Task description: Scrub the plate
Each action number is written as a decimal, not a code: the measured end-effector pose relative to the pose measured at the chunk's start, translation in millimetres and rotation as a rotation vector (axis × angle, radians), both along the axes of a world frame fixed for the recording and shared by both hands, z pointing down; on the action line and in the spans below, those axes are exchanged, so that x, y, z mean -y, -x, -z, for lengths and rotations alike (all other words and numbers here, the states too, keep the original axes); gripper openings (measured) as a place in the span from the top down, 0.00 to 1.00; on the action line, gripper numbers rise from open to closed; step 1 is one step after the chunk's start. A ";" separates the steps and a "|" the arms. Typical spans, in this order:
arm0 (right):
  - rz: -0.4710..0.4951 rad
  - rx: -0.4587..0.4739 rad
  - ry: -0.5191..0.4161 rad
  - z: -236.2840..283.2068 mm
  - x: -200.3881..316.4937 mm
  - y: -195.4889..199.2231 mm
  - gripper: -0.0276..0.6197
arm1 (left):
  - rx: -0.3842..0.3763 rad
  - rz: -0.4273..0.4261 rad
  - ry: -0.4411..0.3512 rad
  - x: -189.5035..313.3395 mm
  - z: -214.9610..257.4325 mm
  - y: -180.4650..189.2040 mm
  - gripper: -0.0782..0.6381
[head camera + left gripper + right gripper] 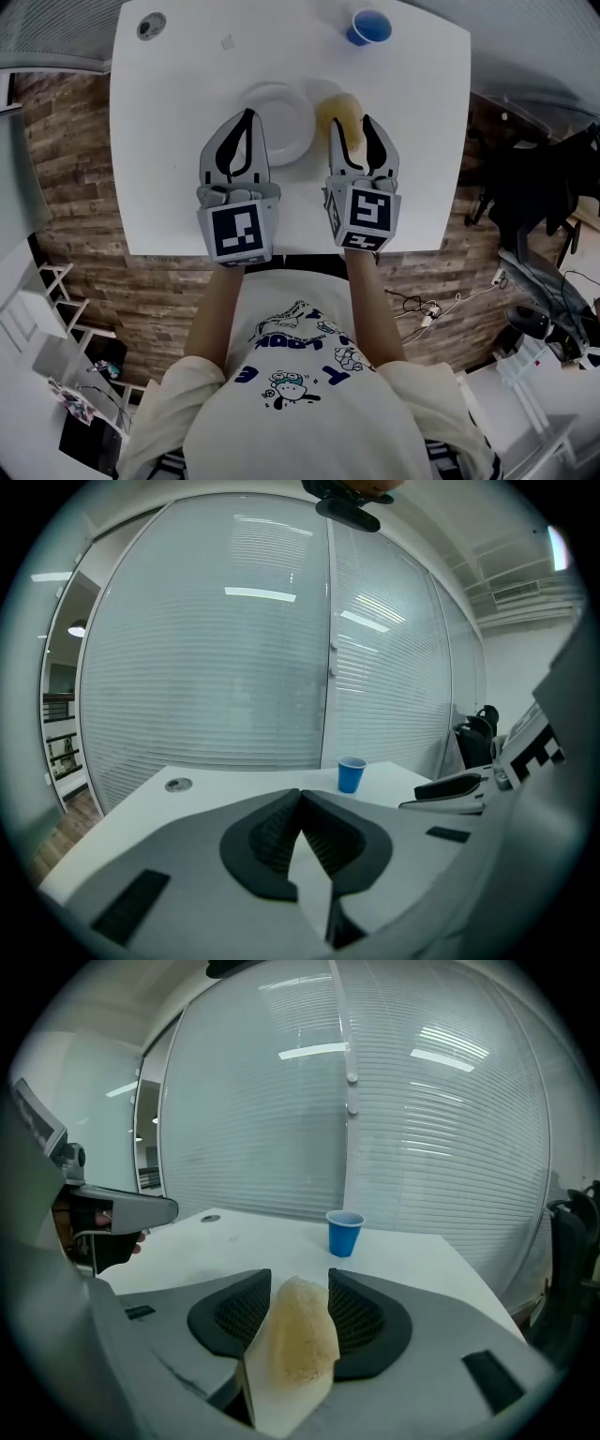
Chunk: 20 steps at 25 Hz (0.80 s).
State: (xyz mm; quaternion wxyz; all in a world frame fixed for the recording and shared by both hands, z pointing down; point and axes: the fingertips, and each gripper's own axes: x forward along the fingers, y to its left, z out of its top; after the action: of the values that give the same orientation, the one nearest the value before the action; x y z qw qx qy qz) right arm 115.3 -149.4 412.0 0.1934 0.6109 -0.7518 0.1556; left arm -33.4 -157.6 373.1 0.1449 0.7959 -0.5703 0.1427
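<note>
Seen from above, a white square table [178,122] stands on a floor [66,169] of brown, brick-like planks. A person in a pale printed T-shirt [300,394] stands at its near edge and holds a gripper in each hand.

A white plate [289,127] lies near the middle of the table. The left gripper [247,114] reaches over the plate's left part with its jaws shut tip to tip and nothing between them.

Just right of the plate is the right gripper [354,129]. Its jaws stand wide apart, and a yellowish sponge [298,1335] stands upright between the ribbed pads. It fills most of the gap but looks unsqueezed, so I cannot tell whether it touches either pad.

A blue cup [370,26] stands upright at the far edge, well beyond the sponge. A round grey grommet [150,25] sits in the far left corner. The rest of the tabletop is bare white.

Behind the table, glass walls [234,667] with closed blinds reflect long ceiling lights. A ceiling vent [514,592] shows at upper right in the left gripper view. A black office chair [544,187] stands right of the table, cables [417,305] trail on the floor beside the person, and white shelving [37,309] stands at lower left.
</note>
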 end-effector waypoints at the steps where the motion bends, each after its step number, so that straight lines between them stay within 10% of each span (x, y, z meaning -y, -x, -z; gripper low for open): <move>1: 0.003 0.000 0.009 -2.0 -0.8 -0.1 0.68 | -0.001 0.001 0.006 -0.7 -1.6 -0.6 0.86; 20: 0.060 -0.121 0.124 -44.6 -3.4 -0.4 0.68 | 0.015 0.021 0.068 -6.5 -25.9 1.8 0.86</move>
State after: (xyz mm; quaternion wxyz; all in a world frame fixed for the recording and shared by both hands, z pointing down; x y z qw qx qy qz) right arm 115.7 -146.0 456.5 0.2804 0.5831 -0.7457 0.1587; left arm -35.2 -151.0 399.0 0.1690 0.7834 -0.5744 0.1663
